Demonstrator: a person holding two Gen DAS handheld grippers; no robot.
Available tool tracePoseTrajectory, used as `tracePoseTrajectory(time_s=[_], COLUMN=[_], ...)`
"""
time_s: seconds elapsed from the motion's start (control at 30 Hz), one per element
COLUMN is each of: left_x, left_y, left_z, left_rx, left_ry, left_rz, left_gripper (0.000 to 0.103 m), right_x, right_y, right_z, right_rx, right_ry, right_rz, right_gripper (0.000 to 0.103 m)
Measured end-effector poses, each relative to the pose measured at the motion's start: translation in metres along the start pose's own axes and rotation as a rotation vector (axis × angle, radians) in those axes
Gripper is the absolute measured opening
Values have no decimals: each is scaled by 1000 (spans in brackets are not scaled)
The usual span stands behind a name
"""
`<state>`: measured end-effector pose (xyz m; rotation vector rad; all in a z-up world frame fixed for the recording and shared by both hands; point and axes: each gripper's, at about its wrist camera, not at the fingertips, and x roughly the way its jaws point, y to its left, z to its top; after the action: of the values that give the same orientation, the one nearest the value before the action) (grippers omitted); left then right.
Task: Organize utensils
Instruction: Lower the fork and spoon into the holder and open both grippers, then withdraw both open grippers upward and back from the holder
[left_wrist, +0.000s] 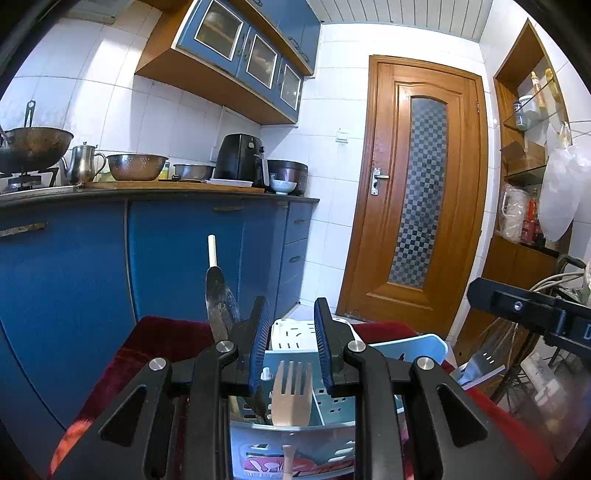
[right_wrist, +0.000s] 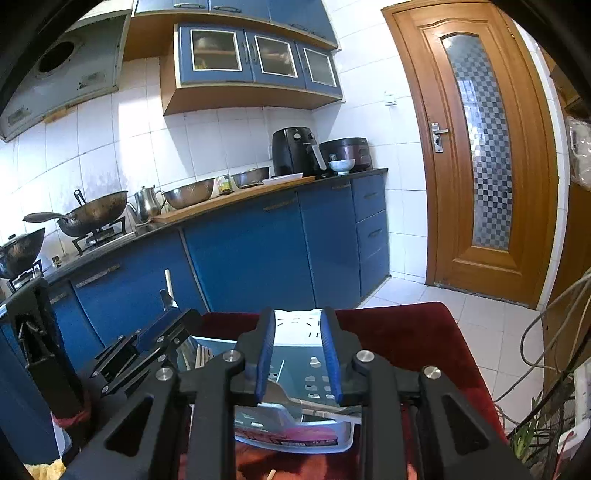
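1. Across the back of both views, from nine to one o'clock, runs a blue cabinet run (left_wrist: 92, 258) under a dark counter, carrying a wok, a steel kettle, a steel colander (left_wrist: 137, 167) and a black air fryer (left_wrist: 241, 159).
2. At two o'clock stands a wooden door (left_wrist: 417, 192) with a checkered glass pane.
3. Low in each view, a red cloth (right_wrist: 399, 332) covers the surface that bears the task's things.
4. On that cloth sits a pale blue utensil holder (right_wrist: 295, 365), slotted and divided into compartments, with a white slotted section at its far side, twelve o'clock from the grippers.
5. The left gripper (left_wrist: 291, 350) hangs over the holder with its blue-padded jaws parted; nothing is pinched, and its pads touch nothing.
6. The right gripper (right_wrist: 298, 354) likewise has its jaws spread and empty above the holder; from the left wrist view it shows at three o'clock.
7. A metal spatula (left_wrist: 218, 302) with a white handle stands upright in the holder's left compartment, at eleven o'clock from the left gripper.
8. A wooden fork (left_wrist: 291, 395) stands tines up in the middle compartment, at six o'clock beneath the left jaws, apart from them.
9. A metal utensil (right_wrist: 280, 397) lies low under the right jaws; its kind is unclear.
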<state>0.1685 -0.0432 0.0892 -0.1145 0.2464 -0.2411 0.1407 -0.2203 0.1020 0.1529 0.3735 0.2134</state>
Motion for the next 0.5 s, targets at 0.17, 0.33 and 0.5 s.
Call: tracePoseTrajectory(time_s=[0.17,0.33,0.5], left_x=[-7,-20,-34], left_y=[2,5,8], left_z=[3,10,19], left_rx=[-13,-27,-29], left_ry=[7,8,11], left_rz=[-9,-27,-38], left_gripper=[24,24,24], right_x=[-12,-21,-29], right_y=[-9,-18,-26], right_z=[-3,-7,-13], right_rx=[36,76,110], right_ry=[-5,2,8], right_rz=[7,13,14], right_gripper=[29,29,29])
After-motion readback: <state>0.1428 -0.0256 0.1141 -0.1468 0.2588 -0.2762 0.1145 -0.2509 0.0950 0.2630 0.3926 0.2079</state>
